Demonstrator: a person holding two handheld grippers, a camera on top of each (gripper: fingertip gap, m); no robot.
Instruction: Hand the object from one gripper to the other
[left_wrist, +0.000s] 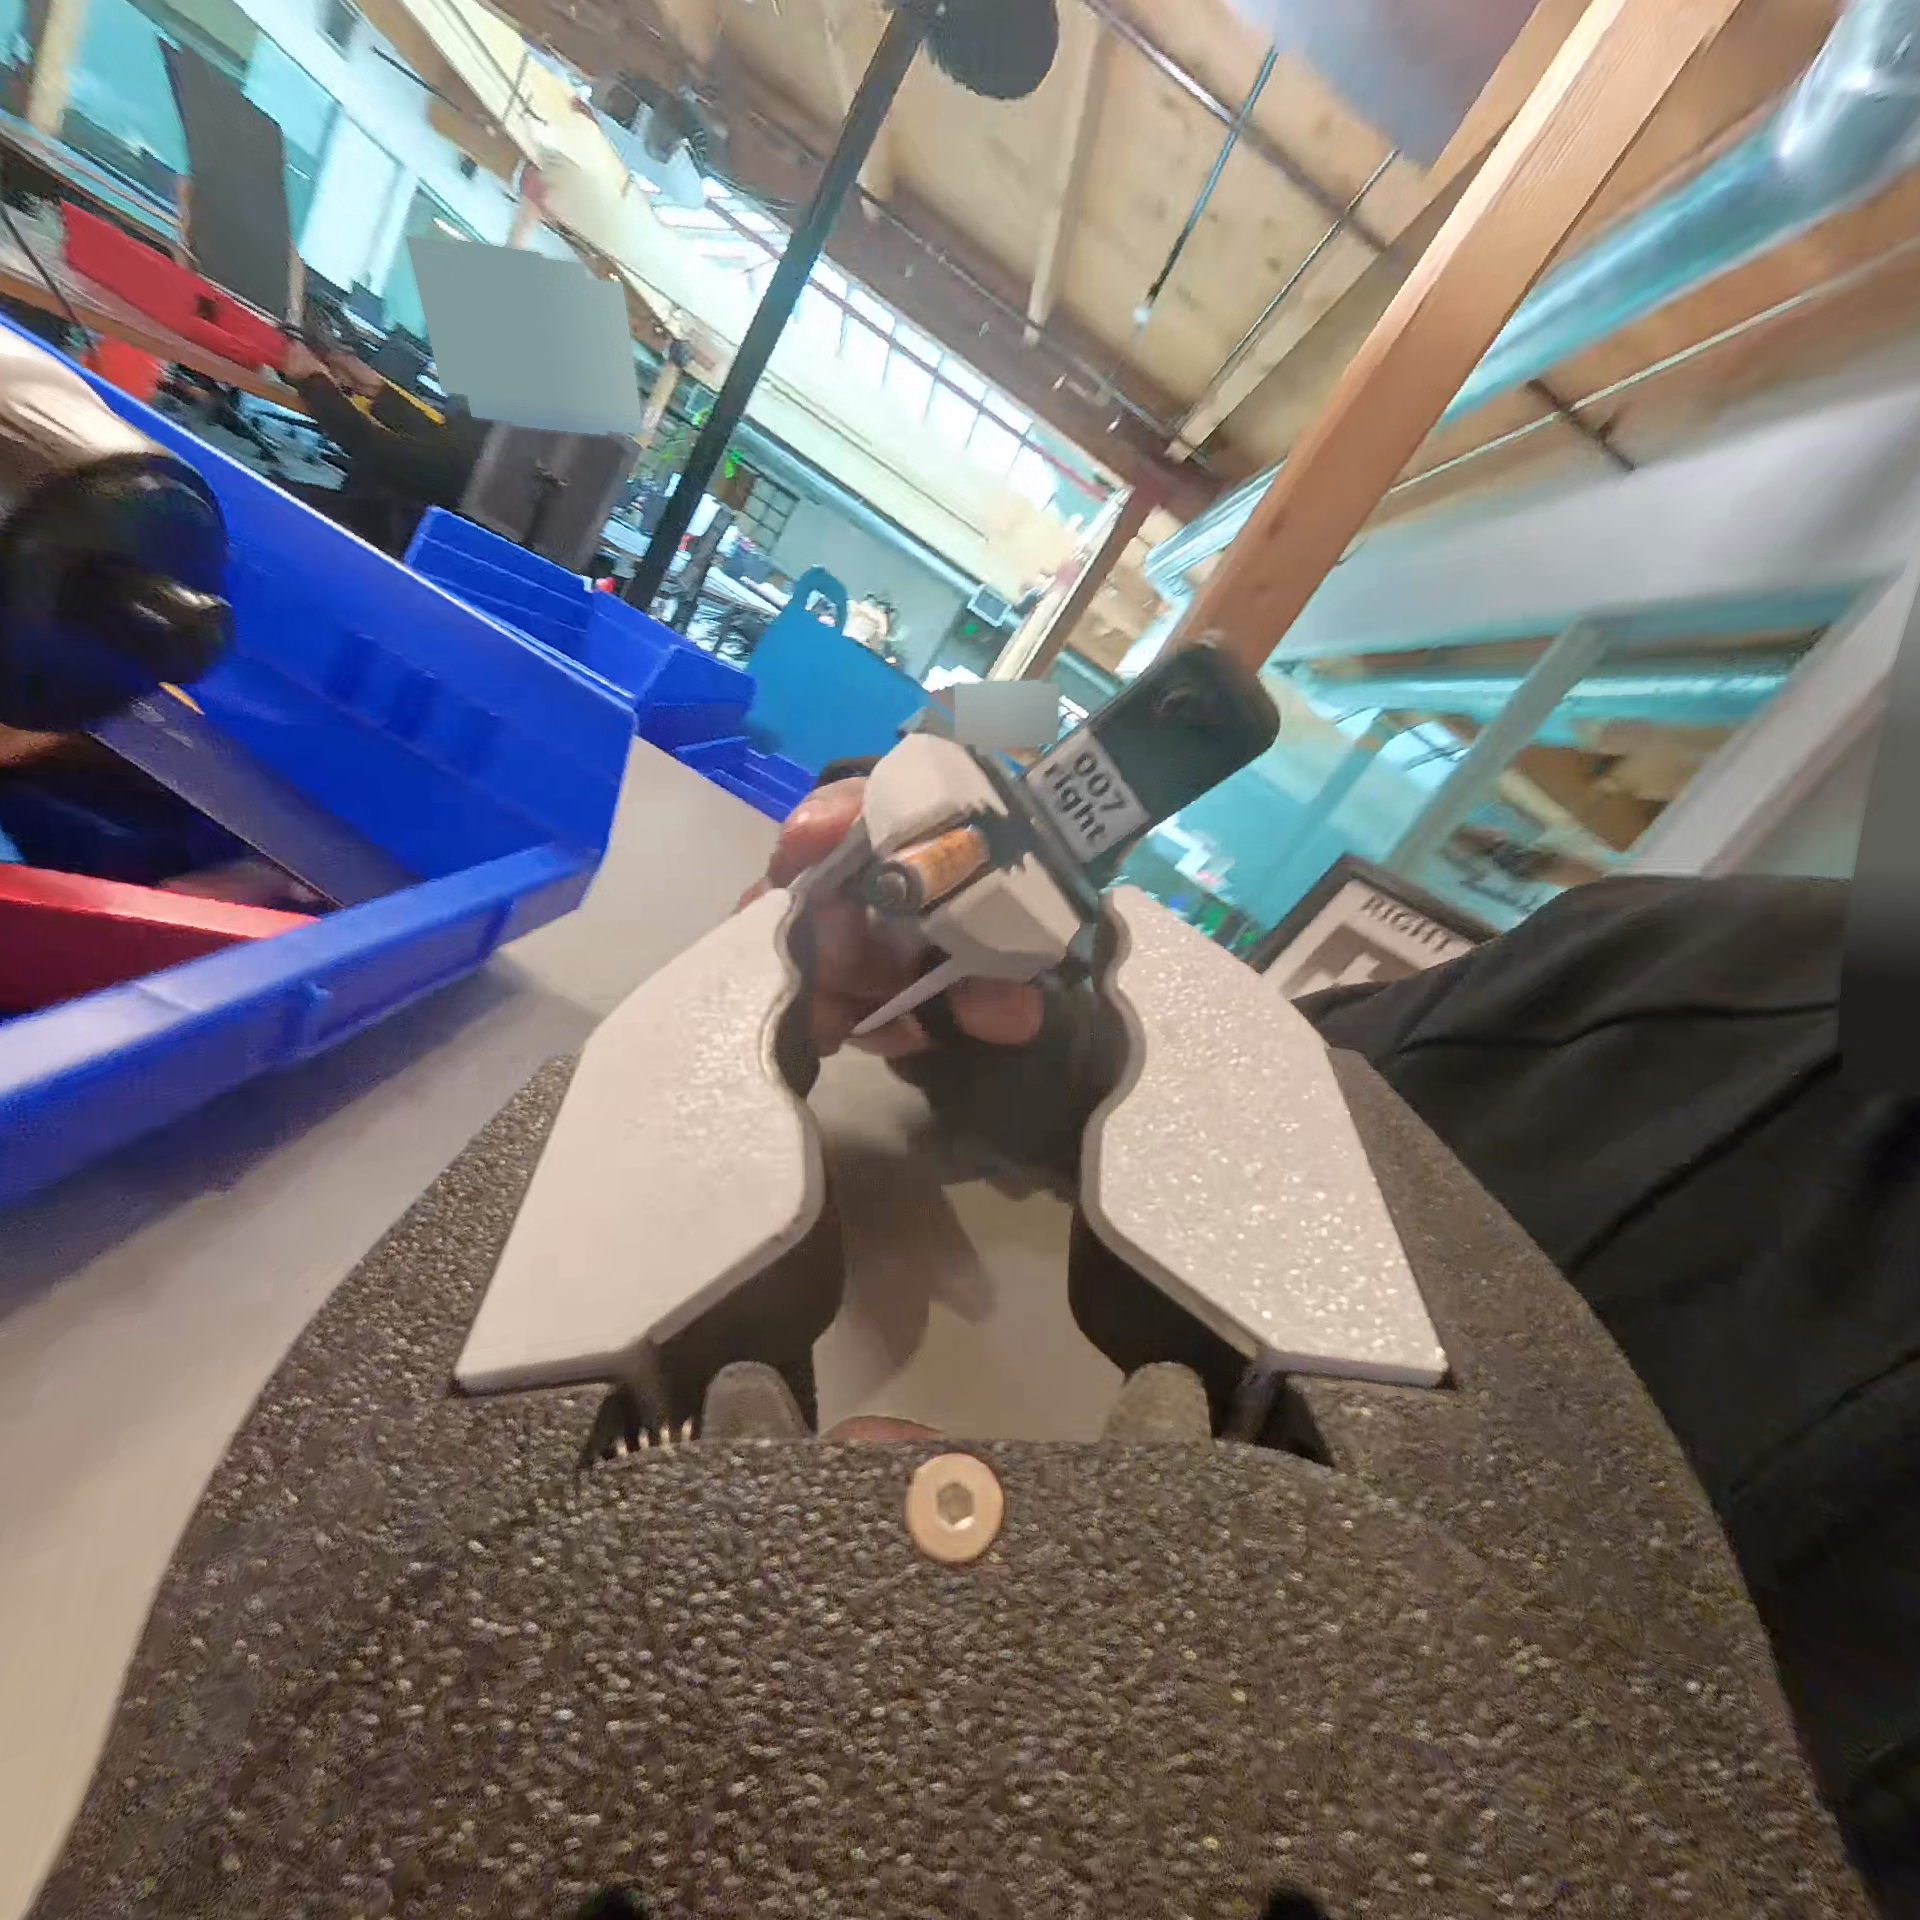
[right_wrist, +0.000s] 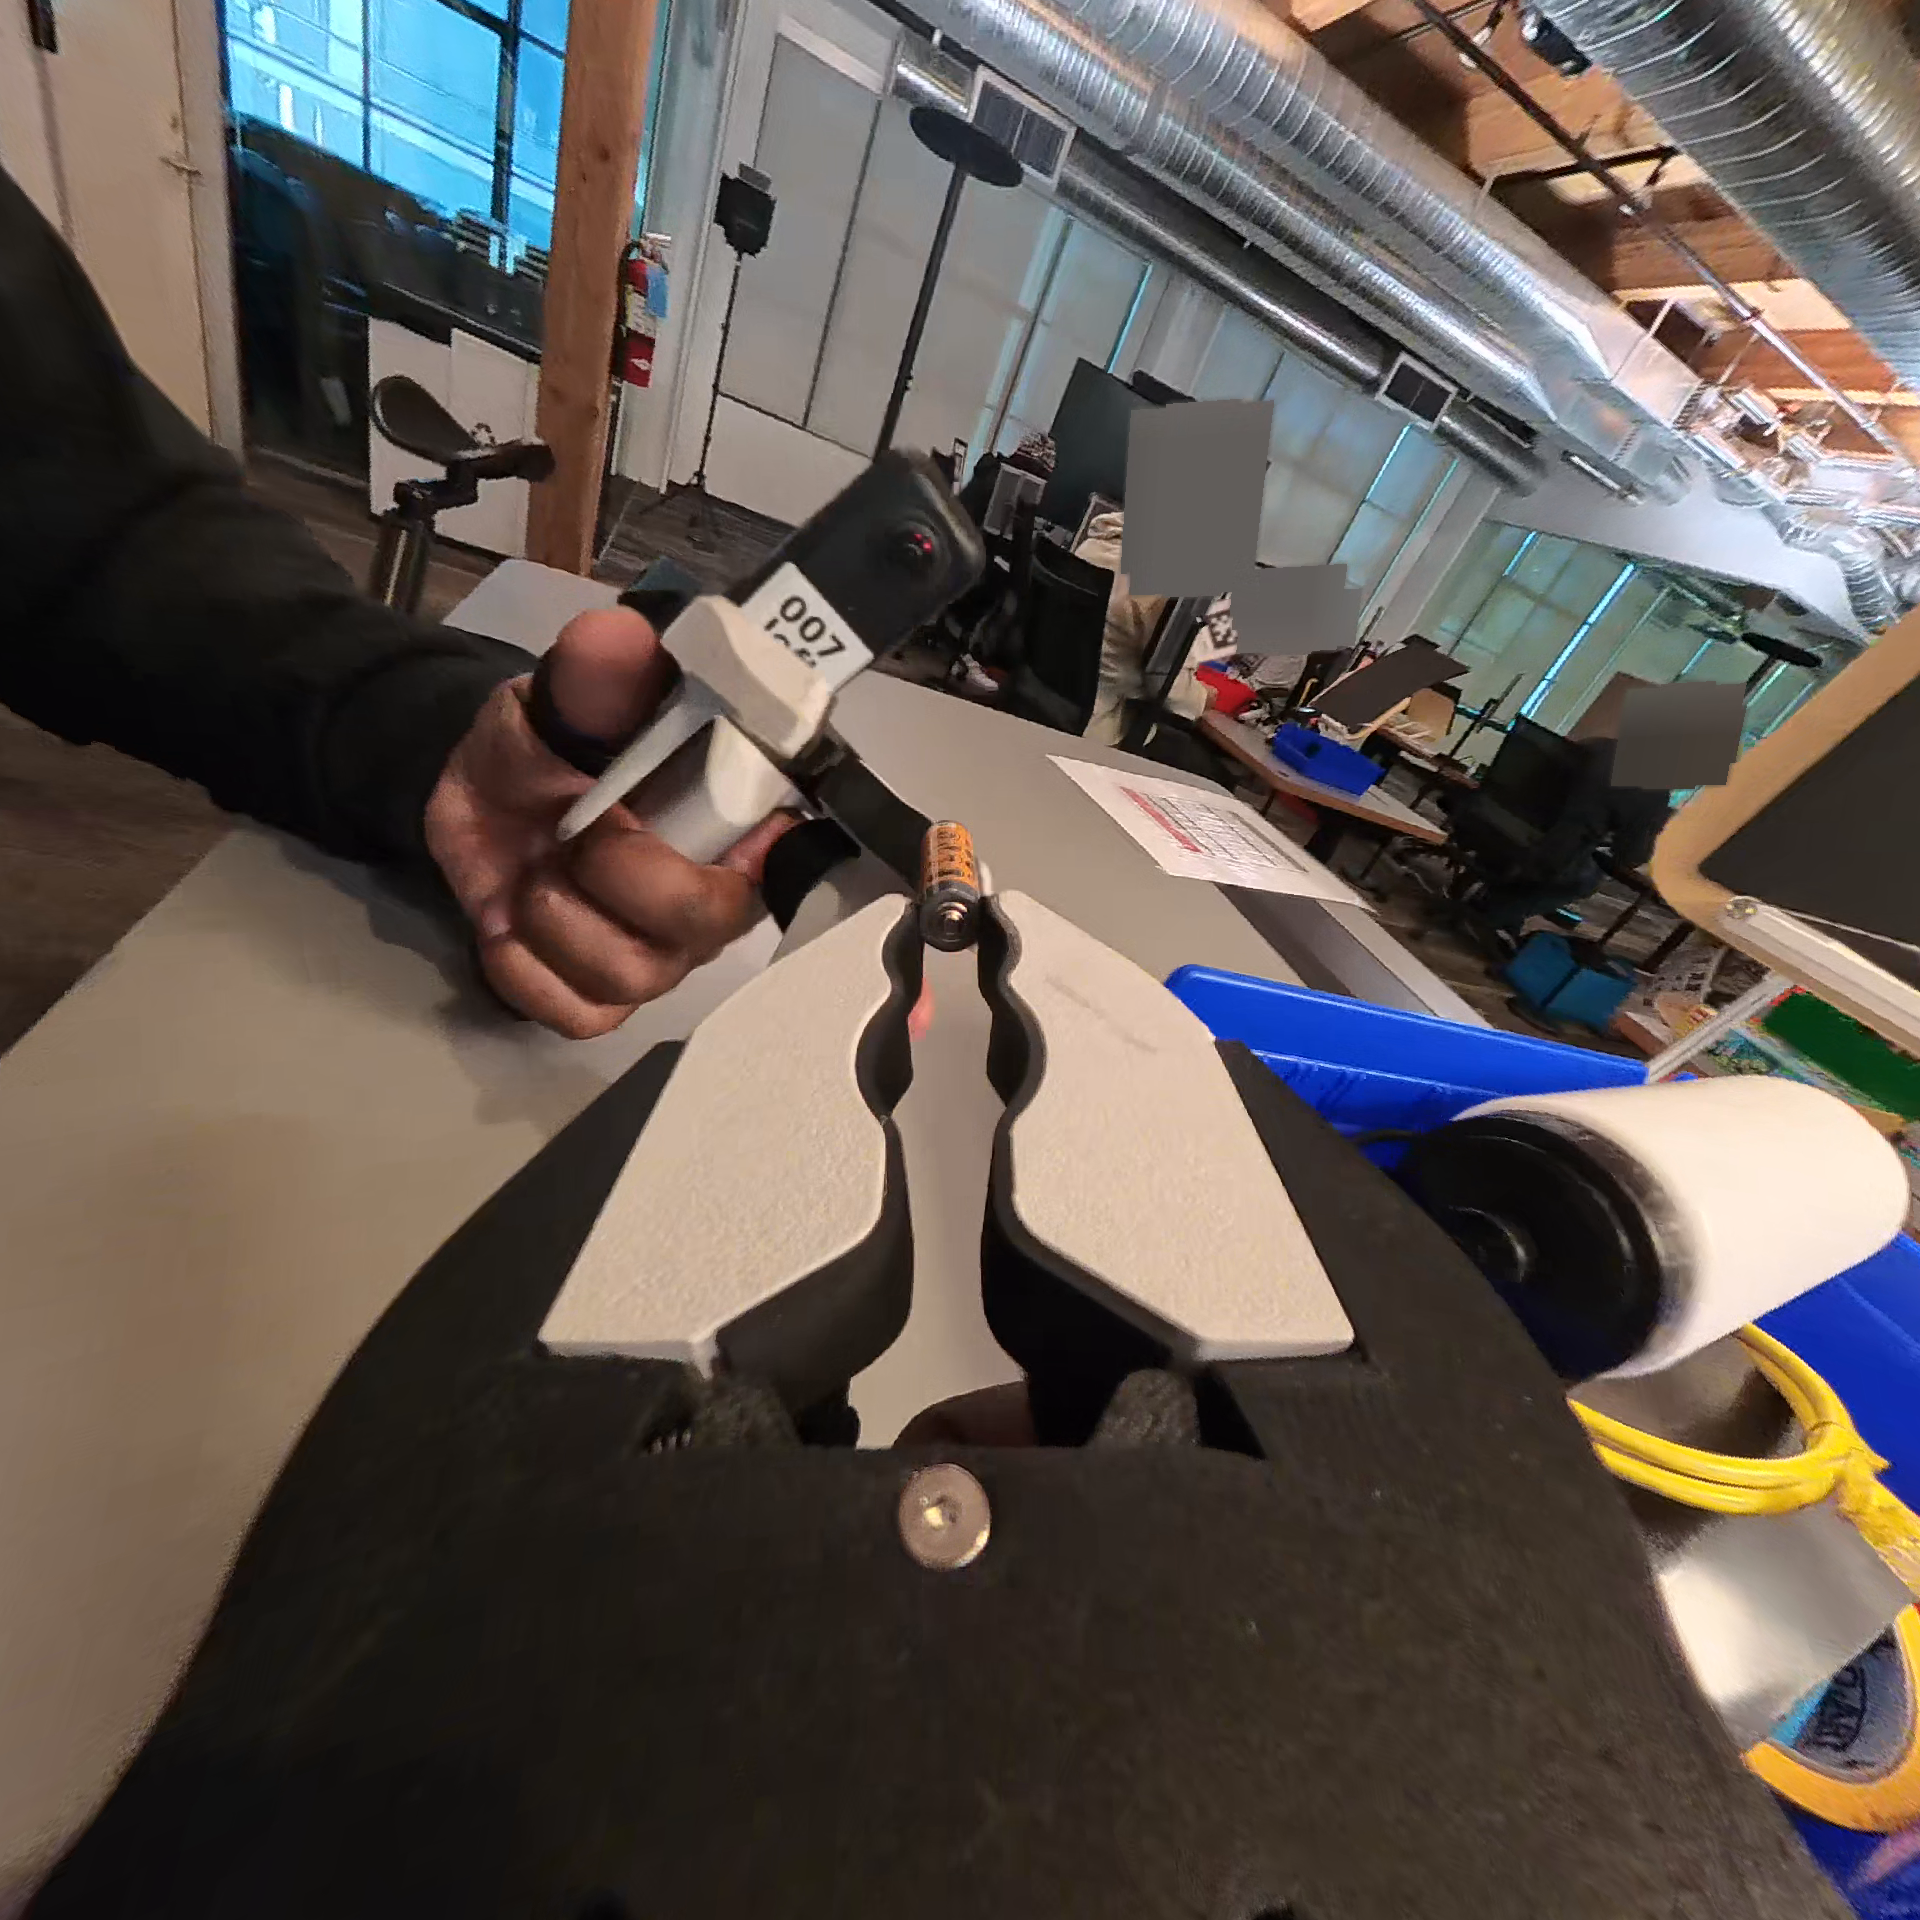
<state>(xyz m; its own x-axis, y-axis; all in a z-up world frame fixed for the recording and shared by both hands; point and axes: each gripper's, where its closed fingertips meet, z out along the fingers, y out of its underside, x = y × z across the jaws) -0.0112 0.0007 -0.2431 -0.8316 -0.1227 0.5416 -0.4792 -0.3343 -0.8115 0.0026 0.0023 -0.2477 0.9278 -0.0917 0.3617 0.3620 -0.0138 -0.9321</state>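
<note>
An orange and black battery (right_wrist: 948, 868) sits pinched at the fingertips of my right gripper (right_wrist: 951, 920), which is shut on it above the grey table (right_wrist: 208, 1143). In the left wrist view the same battery (left_wrist: 935, 862) shows crosswise in the right gripper (left_wrist: 966, 883), just beyond my left gripper (left_wrist: 951, 935). The left gripper is open and empty, its fingertips on either side of the right gripper's tip without touching the battery. In the right wrist view the left gripper (right_wrist: 862, 805) is held by a hand (right_wrist: 582, 904), just left of the battery.
Blue bins (left_wrist: 312, 727) stand on the table to the left, one holding a red item (left_wrist: 104, 925). A white lint roller (right_wrist: 1662, 1226), a yellow cable (right_wrist: 1714, 1455) and a yellow tape roll (right_wrist: 1829, 1745) lie in a bin. A paper sheet (right_wrist: 1205, 826) lies farther back. Less than 4 cm separates the two grippers' tips. The left tips stand about 15 cm off the white lint roller (right_wrist: 1662, 1226).
</note>
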